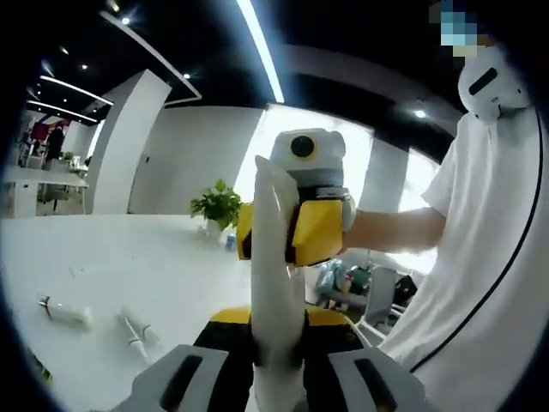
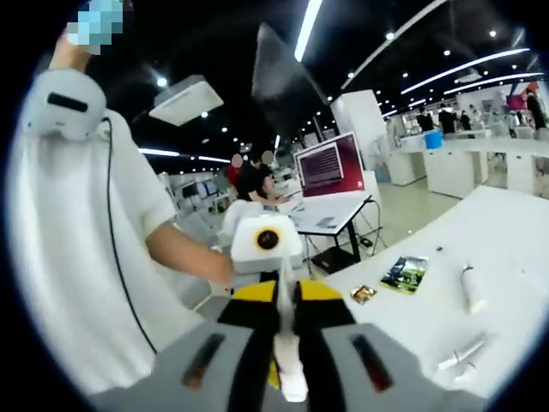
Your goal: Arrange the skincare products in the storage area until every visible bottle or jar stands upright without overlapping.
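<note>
A white tube stands upright, clamped between both left tongs and right tongs; smaller tubes lie flat on the desk.

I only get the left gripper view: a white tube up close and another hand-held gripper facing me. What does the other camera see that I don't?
Observer: The right gripper view shows a small dark green printed card lying on the white table.
Operator: Any skincare products near it?
Observer: Yes, a white plastic tube seems to lie on its side to the right of that card, apart from it.
Operator: And beyond the table?
Observer: A desk monitor with a red screen stands on another desk farther back.
</note>
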The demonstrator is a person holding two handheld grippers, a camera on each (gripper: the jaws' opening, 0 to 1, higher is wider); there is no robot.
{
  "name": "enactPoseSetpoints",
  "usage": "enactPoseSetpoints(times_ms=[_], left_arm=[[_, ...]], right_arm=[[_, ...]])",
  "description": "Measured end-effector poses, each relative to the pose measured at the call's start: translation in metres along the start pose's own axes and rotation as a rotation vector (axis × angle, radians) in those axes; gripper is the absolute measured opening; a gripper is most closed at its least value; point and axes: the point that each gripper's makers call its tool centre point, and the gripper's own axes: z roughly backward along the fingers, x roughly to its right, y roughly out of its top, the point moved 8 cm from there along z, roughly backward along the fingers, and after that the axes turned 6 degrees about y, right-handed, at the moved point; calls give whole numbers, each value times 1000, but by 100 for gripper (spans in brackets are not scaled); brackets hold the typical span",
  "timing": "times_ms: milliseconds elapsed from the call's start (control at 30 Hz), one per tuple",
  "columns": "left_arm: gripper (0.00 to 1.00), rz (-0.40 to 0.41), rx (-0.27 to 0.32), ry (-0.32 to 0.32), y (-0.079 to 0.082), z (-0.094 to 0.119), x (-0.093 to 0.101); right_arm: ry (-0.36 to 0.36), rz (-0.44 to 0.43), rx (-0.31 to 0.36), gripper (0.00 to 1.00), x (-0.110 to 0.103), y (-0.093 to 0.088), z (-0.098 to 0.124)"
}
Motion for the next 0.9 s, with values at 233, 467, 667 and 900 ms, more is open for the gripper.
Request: enactPoseSetpoints(times_ms=[233, 467, 667, 900], left_arm=[[16, -12, -72, 40, -7, -3, -6], [15, -33, -92, 82, -7, -2, -11], [15, -33, -113, 122, -15, 1, -17], [15, -59, -181, 147, -23, -2, -24]], right_arm=[[-34, 27, -134, 14, 5, 2, 1], [-48, 132, -306, 14, 7, 13, 4], [-37, 223, -525, 14, 10, 14, 7], [9, 258, -658, 14, 19, 12, -8]])
